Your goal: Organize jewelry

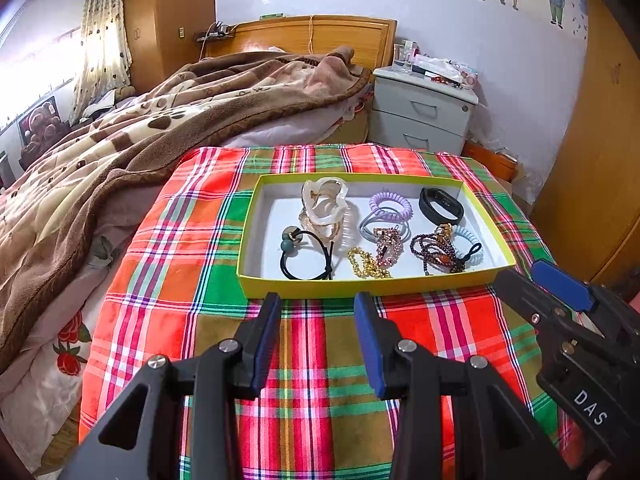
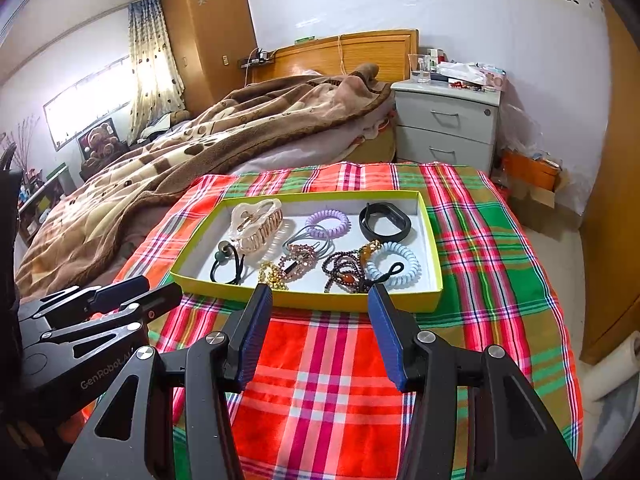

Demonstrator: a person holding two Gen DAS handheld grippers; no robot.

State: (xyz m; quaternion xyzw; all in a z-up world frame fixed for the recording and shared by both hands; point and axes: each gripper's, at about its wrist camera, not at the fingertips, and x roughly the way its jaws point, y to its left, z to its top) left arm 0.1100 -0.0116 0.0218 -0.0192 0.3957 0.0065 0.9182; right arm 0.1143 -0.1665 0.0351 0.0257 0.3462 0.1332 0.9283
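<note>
A yellow-rimmed tray (image 1: 368,289) (image 2: 308,302) sits on a plaid cloth. It holds a cream hair claw (image 1: 326,208) (image 2: 256,220), a purple coil tie (image 1: 390,202) (image 2: 327,222), a black band (image 1: 440,205) (image 2: 384,222), a black elastic with beads (image 1: 306,256) (image 2: 228,266), a gold chain (image 1: 366,266) (image 2: 272,274), a pink bead piece (image 1: 386,246) (image 2: 300,258), dark beads (image 1: 438,250) (image 2: 344,272) and a pale blue coil (image 1: 472,246) (image 2: 398,266). My left gripper (image 1: 318,300) and right gripper (image 2: 318,292) are open and empty, just short of the tray's near rim.
The plaid cloth (image 1: 308,344) (image 2: 320,360) covers a small table beside a bed with a brown blanket (image 1: 140,128). A grey nightstand (image 1: 424,112) (image 2: 448,128) stands behind. The right gripper shows in the left wrist view (image 1: 520,276); the left gripper shows in the right wrist view (image 2: 160,288).
</note>
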